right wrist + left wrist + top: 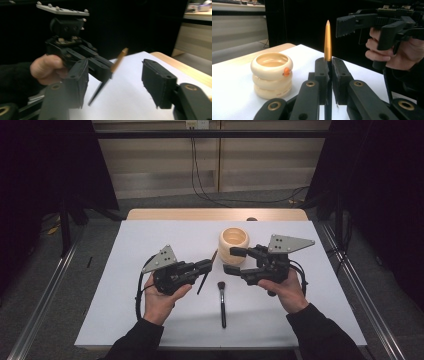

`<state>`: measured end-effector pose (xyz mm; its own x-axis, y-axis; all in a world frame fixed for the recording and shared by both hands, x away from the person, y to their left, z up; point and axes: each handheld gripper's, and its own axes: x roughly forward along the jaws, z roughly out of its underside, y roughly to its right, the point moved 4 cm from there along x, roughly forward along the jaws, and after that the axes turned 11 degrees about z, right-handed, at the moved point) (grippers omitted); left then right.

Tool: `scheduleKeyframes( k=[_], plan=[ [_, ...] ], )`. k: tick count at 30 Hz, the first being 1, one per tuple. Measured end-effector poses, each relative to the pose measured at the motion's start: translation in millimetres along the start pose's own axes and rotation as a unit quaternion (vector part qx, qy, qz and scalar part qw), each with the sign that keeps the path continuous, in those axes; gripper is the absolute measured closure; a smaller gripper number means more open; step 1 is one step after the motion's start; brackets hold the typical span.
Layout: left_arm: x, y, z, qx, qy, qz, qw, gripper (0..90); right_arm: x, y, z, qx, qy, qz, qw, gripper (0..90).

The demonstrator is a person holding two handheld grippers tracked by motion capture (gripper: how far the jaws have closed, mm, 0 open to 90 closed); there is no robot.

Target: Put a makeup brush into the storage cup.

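My left gripper [207,266] is shut on a thin brush [204,280] with a black handle and a gold-orange end. In the left gripper view the brush [327,40] stands upright between the closed jaws of that gripper [329,61]. A cream ringed pot [233,245] stands on the white mat just beyond both grippers. My right gripper [229,260] is open next to the pot, holding nothing. In the right gripper view its jaws [117,82] stand wide apart, facing the left gripper [106,72] and the tilted brush [118,60].
A makeup brush [222,300] with a dark handle and soft tuft lies flat on the white mat [130,310] between my hands. The pot [272,75] has a small orange knob on its side. Wooden table edge at the back, dark frame posts at both sides.
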<state>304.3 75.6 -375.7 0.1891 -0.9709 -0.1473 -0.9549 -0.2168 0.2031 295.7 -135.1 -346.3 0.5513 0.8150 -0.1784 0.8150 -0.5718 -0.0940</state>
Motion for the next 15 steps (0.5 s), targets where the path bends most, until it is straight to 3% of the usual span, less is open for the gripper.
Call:
scheduleKeyframes(
  k=[4,7,15],
  plan=[
    [5.0,2.8,-2.7,0.003,0.004,0.006,1.0000,83.8,-0.2,-0.1,-1.4,-0.003,-0.010,-0.002,0.9999,44.2],
    [9.5,3.2,-0.7,0.004,-0.001,0.010,0.9999,83.8,-1.3,4.0,1.0,0.017,-0.017,-0.007,0.9997,54.6],
    [15.1,7.9,1.4,0.009,-0.008,0.019,0.9998,83.8,-3.5,11.6,3.2,0.040,-0.024,-0.001,0.9989,64.6]
  ],
)
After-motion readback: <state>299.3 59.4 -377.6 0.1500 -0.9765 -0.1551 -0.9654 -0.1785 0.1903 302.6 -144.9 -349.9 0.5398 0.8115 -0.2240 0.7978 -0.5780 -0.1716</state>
